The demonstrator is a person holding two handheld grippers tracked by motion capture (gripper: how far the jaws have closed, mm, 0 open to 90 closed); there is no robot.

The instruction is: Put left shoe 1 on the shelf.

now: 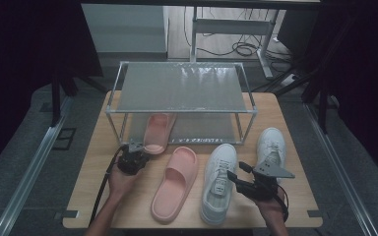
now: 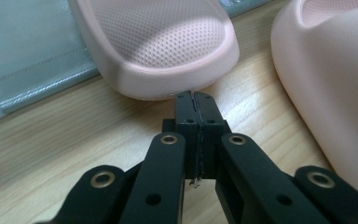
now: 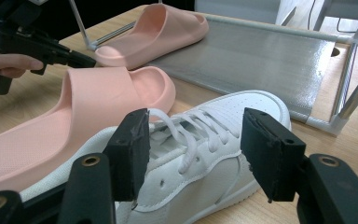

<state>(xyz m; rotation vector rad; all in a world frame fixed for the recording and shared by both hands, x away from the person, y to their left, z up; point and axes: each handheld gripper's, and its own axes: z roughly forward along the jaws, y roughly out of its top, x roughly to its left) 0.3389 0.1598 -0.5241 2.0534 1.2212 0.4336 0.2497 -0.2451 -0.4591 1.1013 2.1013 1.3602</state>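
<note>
Left gripper (image 1: 137,153): jaws were pressed flat together, held nothing, tips sat right at the heel edge of the pink slipper on the rack; touching it or just short of it, could not tell
Right gripper (image 3: 193,154): jaws stood wide open, one on each side of the near white shoe, pads did not press on it, held nothing
Pink slipper on the rack (image 1: 157,132): lay on the low shelf of the rack, toe pointed in, heel stuck out over the shelf's front edge
Other pink slipper (image 1: 175,182): lay flat on the surface, just beside the left gripper, between it and the near white shoe
Near white shoe (image 1: 219,181): stood on the surface close beside the other pink slipper, laces up, toe pointed at the rack
Far white shoe (image 1: 270,146): stood on the surface at the right, near the rack's right leg, partly behind the right gripper
Rack (image 1: 181,87): metal frame with two grey shelves, stood at the back half of the surface, top shelf bare
Surface (image 1: 93,196): light wood
Hands: left hand (image 1: 120,183) and right hand (image 1: 271,209) came in from the bottom, each wrapped round its gripper
</note>
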